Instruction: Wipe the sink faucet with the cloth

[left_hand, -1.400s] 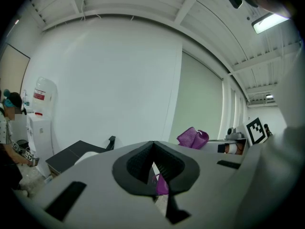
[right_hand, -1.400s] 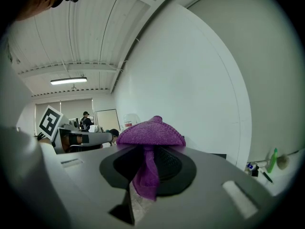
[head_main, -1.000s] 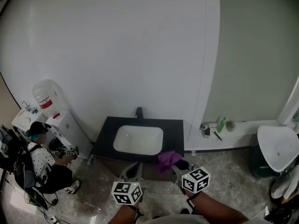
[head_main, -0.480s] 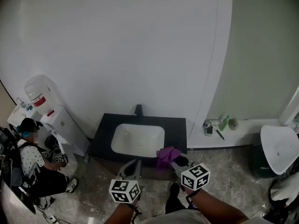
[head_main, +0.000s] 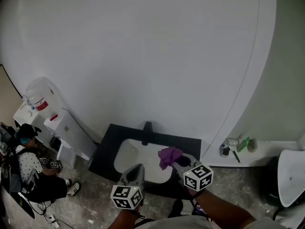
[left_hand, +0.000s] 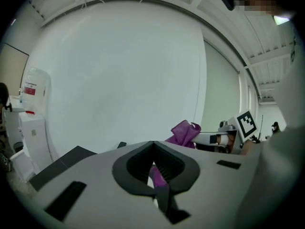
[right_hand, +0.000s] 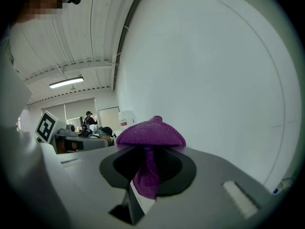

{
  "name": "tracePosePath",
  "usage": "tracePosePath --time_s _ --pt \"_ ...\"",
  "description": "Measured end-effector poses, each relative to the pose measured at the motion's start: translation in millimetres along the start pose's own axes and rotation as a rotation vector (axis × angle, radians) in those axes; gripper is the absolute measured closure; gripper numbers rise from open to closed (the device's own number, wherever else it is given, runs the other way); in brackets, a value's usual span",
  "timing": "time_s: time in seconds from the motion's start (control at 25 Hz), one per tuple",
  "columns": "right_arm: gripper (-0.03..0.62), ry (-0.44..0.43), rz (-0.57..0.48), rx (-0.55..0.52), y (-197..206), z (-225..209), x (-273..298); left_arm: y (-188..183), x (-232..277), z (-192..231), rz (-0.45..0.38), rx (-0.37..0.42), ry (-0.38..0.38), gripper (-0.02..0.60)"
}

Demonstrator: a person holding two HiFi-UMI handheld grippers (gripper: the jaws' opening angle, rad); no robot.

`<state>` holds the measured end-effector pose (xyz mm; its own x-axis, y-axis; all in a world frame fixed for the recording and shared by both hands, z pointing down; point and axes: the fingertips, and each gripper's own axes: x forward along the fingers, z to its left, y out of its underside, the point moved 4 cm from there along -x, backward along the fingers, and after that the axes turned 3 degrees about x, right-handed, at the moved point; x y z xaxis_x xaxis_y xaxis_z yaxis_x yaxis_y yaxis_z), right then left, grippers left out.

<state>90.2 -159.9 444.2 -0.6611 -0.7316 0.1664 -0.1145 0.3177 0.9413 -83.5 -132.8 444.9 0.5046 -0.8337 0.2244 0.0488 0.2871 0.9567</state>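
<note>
Purple cloth, clamped in the right gripper, hovers lower-centre, short of the faucet; left gripper pinched closed; next, reach forward.

Left gripper closed, empty; right gripper clamps the cloth.

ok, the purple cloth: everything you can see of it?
Purple cloth, soft woven-looking fabric, bunched into a crumpled wad. The right tool is shut on it: a fold pinched between the jaws, the rest mushrooming over the tips. Held over the white sink, short of the black faucet, touching nothing else.
</note>
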Motion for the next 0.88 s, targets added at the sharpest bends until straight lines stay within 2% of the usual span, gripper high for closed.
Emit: tracePosePath --time_s 0.2,0.44,0.64,0.88 --pt "0.525 -0.022 0.041 -0.010 -5.5 -50.0 58.1 5.4 40.6 23.3 0.028 -0.013 -0.029 0.577" --pt "0.525 0.024 0.066 0.006 -2.4 -88.5 125.8 11.5 85.4 63.4 0.069 -0.046 -0.006 0.577" --pt "0.525 0.057 0.101 0.030 14.9 -126.0 182.0 14.7 123.3 81.5 0.097 -0.042 0.031 0.577" --pt "0.525 0.098 0.157 0.040 60.3 -172.0 253.7 28.2 155.4 112.2 0.126 -0.059 0.034 0.577"
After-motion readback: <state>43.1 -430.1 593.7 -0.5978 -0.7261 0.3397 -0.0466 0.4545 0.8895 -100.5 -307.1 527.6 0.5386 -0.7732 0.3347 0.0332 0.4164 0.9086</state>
